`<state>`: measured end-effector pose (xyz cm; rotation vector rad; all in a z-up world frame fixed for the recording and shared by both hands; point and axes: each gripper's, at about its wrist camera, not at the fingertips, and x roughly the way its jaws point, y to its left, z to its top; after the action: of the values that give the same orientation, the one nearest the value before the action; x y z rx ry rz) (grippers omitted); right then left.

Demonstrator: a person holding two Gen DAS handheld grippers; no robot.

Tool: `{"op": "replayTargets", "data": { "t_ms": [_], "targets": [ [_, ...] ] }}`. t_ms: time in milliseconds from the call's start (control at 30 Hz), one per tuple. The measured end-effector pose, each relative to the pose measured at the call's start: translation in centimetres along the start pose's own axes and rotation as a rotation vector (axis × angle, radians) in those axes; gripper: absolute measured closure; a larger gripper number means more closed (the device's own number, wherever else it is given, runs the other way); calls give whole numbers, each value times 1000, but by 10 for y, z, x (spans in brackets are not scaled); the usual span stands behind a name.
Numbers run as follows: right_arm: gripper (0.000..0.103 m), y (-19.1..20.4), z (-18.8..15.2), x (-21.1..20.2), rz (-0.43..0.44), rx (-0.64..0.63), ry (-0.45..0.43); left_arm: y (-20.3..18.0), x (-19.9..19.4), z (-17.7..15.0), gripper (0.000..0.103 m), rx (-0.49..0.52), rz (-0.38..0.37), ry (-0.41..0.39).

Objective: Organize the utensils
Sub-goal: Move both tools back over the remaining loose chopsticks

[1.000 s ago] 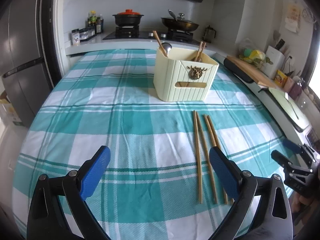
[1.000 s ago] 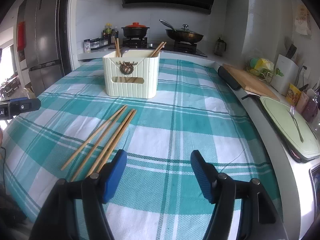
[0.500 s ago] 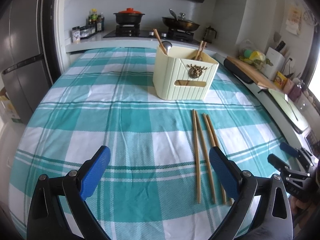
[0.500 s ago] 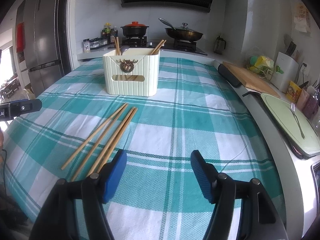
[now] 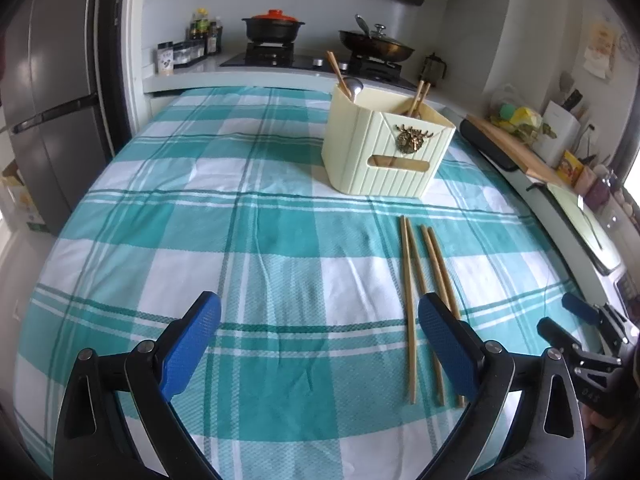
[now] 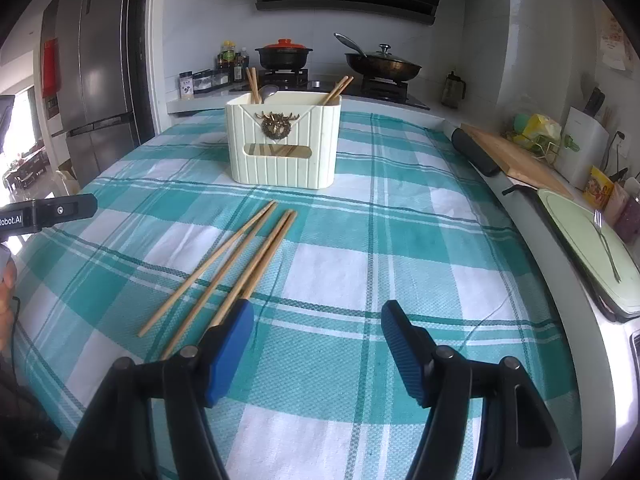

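Observation:
Several wooden chopsticks point(image 5: 409, 300) point(image 6: 240, 256) lie loose on the teal plaid tablecloth, pointing toward a cream utensil holder point(image 5: 384, 148) point(image 6: 284, 140). The holder has a brass deer emblem and contains more chopsticks and a spoon point(image 6: 267, 92). My left gripper point(image 5: 320, 320) hovers open over the cloth, its right pad just beside the chopsticks' near ends. My right gripper point(image 6: 318, 326) is open too, its left pad over the near ends of two chopsticks. Nothing sits between either pair of pads. The right gripper's tips point(image 5: 560, 318) also show at the left wrist view's right edge.
Behind the table runs a counter with a hob, a red-lidded pot point(image 6: 283, 53) and a wok point(image 6: 382, 65). A fridge point(image 6: 94, 80) stands left. On the right counter lie a cutting board point(image 6: 516, 156) and a tray with a fork point(image 6: 606, 246).

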<state>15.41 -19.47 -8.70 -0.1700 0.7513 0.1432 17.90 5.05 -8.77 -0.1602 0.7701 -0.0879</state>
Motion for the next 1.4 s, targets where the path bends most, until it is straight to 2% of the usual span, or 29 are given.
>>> {"op": "replayTargets", "data": {
  "t_ms": [1400],
  "targets": [
    [35,15,-4,13,24,-7,45,14,9,-8,4,-13,37,26]
  ]
}}
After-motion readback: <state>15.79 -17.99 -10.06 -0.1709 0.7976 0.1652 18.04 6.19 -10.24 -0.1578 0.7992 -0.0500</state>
